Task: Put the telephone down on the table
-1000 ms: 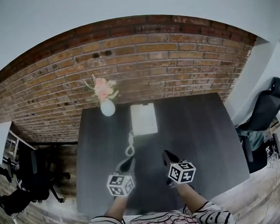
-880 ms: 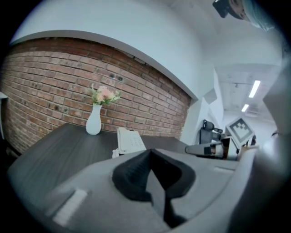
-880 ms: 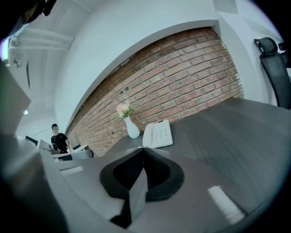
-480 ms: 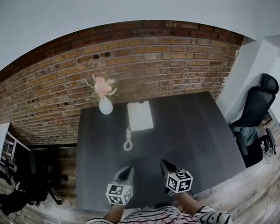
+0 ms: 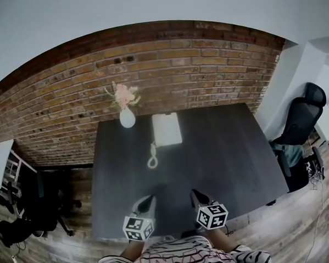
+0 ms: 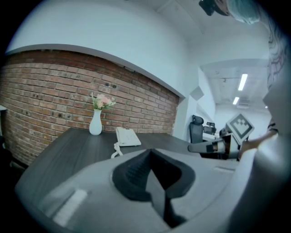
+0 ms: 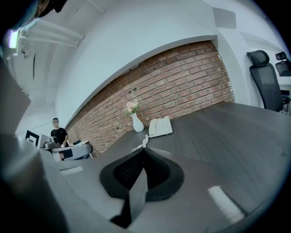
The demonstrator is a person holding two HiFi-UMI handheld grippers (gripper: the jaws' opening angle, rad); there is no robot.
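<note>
A white telephone (image 5: 167, 129) lies flat on the dark table (image 5: 231, 152) near the brick wall, its coiled cord (image 5: 152, 157) trailing toward me. It also shows far ahead as the telephone (image 6: 127, 136) in the left gripper view and the telephone (image 7: 160, 126) in the right gripper view. My left gripper (image 5: 150, 199) and right gripper (image 5: 193, 194) hover over the table's near edge, both shut and empty, well short of the phone.
A white vase with pink flowers (image 5: 126, 115) stands left of the phone by the brick wall (image 5: 205, 71). A black office chair (image 5: 301, 121) sits beyond the table's right side. More chairs (image 5: 26, 218) stand at the left. A person (image 7: 58, 133) stands far off.
Both grippers have drawn back toward me, away from the telephone, staying shut. The phone, cord and vase have not moved on the table.
</note>
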